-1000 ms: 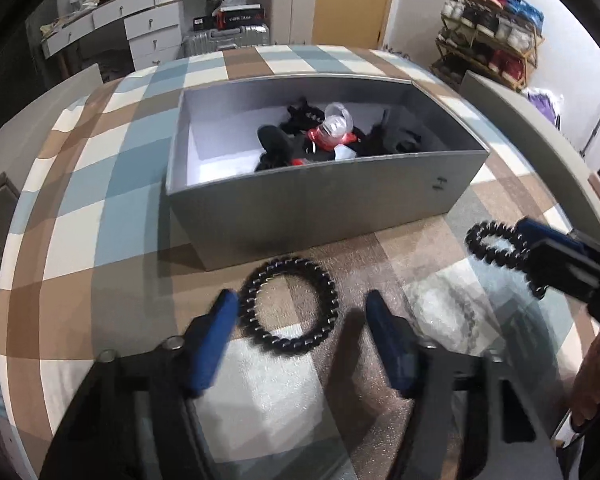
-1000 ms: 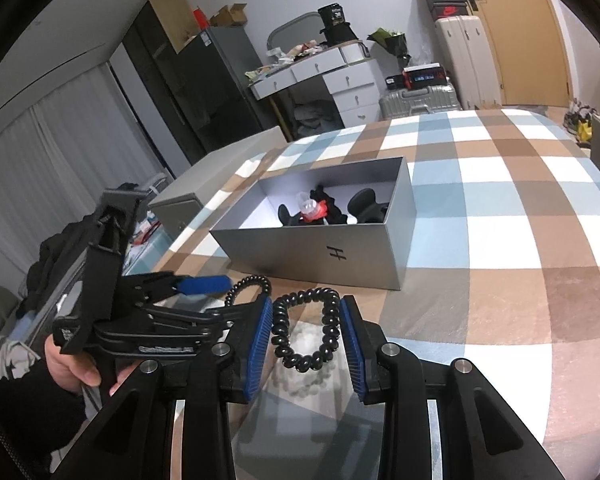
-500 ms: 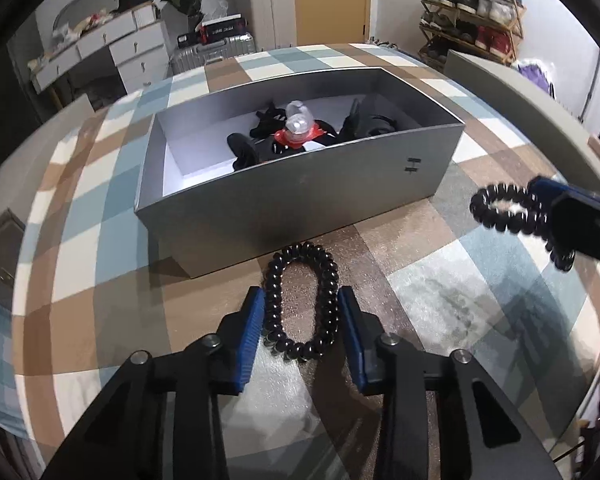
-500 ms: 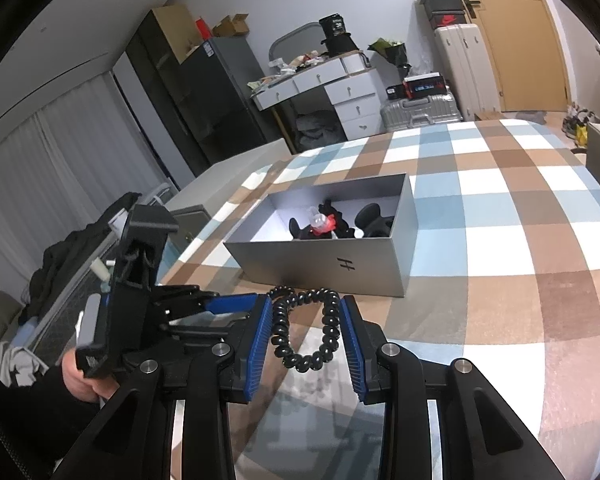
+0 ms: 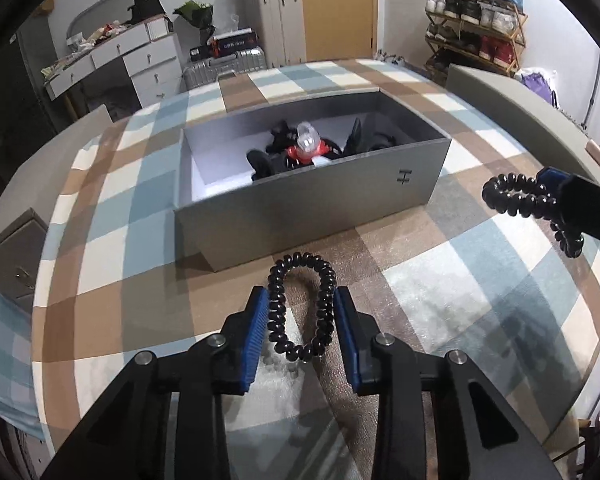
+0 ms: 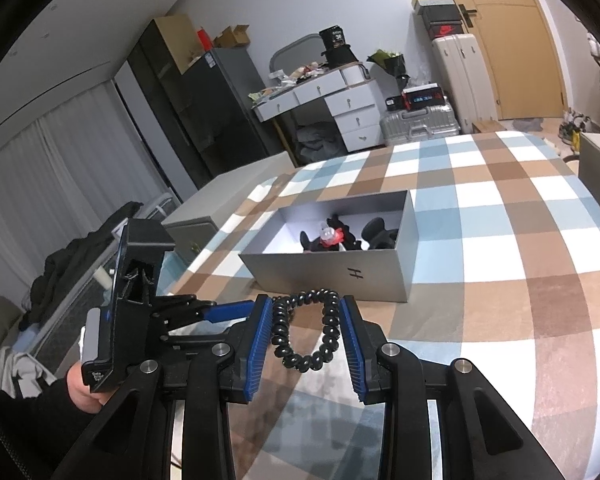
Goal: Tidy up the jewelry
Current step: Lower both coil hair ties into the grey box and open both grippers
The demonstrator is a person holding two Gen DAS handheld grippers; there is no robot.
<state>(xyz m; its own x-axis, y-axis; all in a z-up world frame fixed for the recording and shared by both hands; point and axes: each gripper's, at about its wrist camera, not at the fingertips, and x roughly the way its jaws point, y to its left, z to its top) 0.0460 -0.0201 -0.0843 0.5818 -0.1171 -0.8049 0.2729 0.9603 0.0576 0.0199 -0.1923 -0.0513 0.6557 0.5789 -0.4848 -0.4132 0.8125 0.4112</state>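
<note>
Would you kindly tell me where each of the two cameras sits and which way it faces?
Left wrist: on the left gripper, facing the grey box over its bracelet; right gripper shows at right.
Right wrist: on the right gripper, facing the box from farther right; left gripper and hand show at left.
Shared: box, both grippers, checked cloth.

A white dresser (image 5: 140,60) stands by the pale wall, with silver suitcases (image 5: 228,66) beside it. A wooden door (image 5: 340,8) is near a shoe rack (image 5: 476,20). Grey curtains (image 6: 40,184) hang by a dark cupboard (image 6: 204,100).
</note>
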